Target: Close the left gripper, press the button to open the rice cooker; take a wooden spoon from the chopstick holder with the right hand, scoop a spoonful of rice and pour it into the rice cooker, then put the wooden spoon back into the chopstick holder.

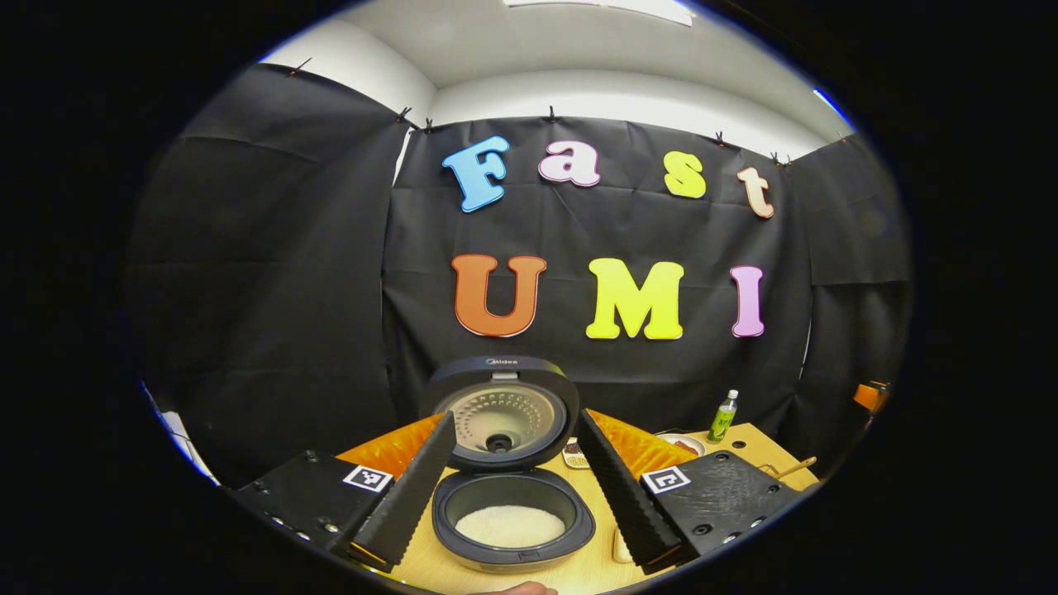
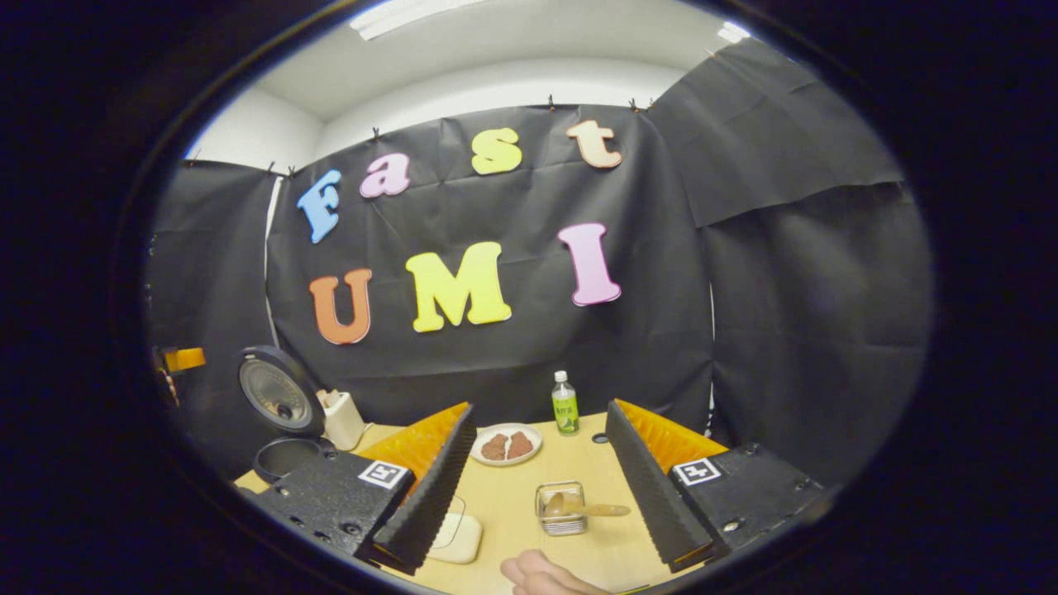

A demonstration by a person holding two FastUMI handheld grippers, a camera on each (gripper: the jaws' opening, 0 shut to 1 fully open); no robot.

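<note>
Rice cooker [image 1: 511, 512] lid up, rice inside, on worktop [image 2: 512, 504]. Wooden spoon [image 2: 583, 508] lies across the holder [image 2: 560, 508], handle pointing right, bare worktop around it. Left gripper [image 1: 517, 487] jaws apart, empty. Right gripper [image 2: 541, 487] jaws apart, empty.

**Cooker open, spoon in its holder**

The black rice cooker [image 1: 512, 516] stood on the wooden table with its round lid [image 1: 499, 411] raised upright at the back. White rice [image 1: 510, 525] lay in its inner pot. The wooden spoon [image 2: 583, 507] rested tilted in the clear, square chopstick holder [image 2: 561, 508], handle pointing right over the rim.
</note>
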